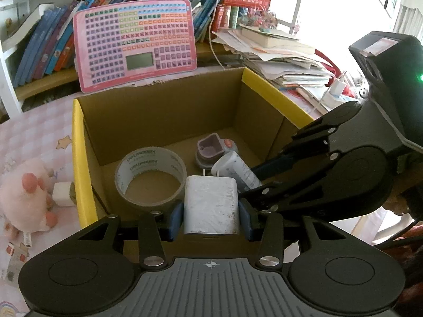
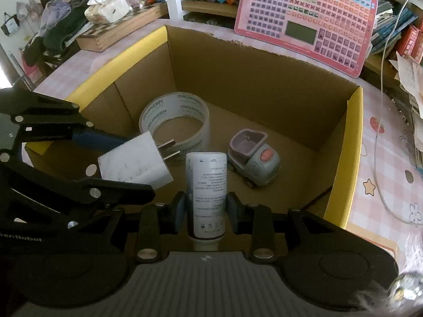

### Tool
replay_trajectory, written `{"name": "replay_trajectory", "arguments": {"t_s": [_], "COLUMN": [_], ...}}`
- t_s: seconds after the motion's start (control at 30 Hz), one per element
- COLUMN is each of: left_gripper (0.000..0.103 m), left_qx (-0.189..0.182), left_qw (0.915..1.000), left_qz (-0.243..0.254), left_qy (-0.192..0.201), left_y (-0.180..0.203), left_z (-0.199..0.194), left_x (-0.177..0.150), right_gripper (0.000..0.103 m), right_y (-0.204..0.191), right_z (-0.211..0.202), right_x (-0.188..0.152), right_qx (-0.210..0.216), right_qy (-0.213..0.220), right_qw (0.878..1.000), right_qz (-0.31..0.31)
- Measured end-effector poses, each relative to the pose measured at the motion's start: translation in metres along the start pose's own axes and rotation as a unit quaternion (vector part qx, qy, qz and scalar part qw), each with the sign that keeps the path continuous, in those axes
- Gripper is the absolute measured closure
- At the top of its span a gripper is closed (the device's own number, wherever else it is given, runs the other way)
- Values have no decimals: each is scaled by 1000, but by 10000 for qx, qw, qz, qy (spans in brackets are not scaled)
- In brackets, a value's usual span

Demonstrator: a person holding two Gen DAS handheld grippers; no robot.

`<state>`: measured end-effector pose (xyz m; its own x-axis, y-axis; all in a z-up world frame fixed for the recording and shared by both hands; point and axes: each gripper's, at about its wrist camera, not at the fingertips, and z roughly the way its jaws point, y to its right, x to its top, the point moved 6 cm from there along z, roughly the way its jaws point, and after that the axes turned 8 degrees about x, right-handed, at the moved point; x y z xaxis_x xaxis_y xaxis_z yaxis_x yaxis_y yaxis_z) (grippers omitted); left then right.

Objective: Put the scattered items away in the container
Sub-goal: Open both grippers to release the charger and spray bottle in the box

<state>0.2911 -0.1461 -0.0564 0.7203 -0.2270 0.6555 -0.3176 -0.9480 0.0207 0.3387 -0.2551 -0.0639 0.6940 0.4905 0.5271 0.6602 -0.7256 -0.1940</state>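
Two grippers loaded | left gripper (image 1: 210, 218) clamped on white charger (image 1: 210, 206), prongs pointing forward into box | right gripper (image 2: 206, 211) clamped on white bottle (image 2: 207, 192), long axis along fingers | both hung over cardboard box (image 2: 354, 142) interior, side by side, above tape roll (image 2: 175, 124) and toy car (image 2: 253, 157) | release drops straight down.

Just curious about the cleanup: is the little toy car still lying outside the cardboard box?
No, the toy car sits on the floor inside the cardboard box, beside the tape roll.
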Motion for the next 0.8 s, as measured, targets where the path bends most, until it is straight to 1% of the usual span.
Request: {"name": "replay_trajectory", "arguments": {"t_s": [0.07,0.2,0.27,0.33,0.4,0.43,0.57,0.63,0.73,0.77,0.8], "left_gripper": [57,57,57,54,45,43,40,36,33,31,27], "left_qx": [47,160,236,268,293,345,461,508,603,638,679], "left_qw": [10000,9998,9996,9993,9989,9985,9969,9959,9941,9934,9925], "left_qz": [-12,-24,-34,-53,-81,-72,-137,-209,-236,-228,-221], "left_qy": [28,99,174,264,369,425,616,719,869,926,989], "left_y": [0,1,1,1,2,2,0,-2,-3,-3,-2], "left_z": [0,-3,-7,-12,-18,-22,-37,-45,-56,-59,-62], "left_x": [0,0,0,1,2,2,1,1,0,-1,-1], "right_gripper": [72,72,71,70,69,69,69,68,65,61,59], "right_y": [0,0,0,-1,-2,-3,-3,-5,-9,-10,-11], "right_z": [-1,-2,-5,-11,-19,-23,-41,-50,-60,-63,-66], "right_x": [0,0,1,1,2,3,1,-1,-6,-8,-10], "right_qx": [-1,6,6,16,31,36,-3,-20,-136,-198,-264], "right_qy": [26,106,225,358,571,685,1138,1336,1586,1668,1767], "right_qw": [10000,9999,9997,9994,9983,9976,9930,9900,9858,9841,9819], "right_qz": [-4,-4,-3,13,60,91,321,448,540,572,622]}}
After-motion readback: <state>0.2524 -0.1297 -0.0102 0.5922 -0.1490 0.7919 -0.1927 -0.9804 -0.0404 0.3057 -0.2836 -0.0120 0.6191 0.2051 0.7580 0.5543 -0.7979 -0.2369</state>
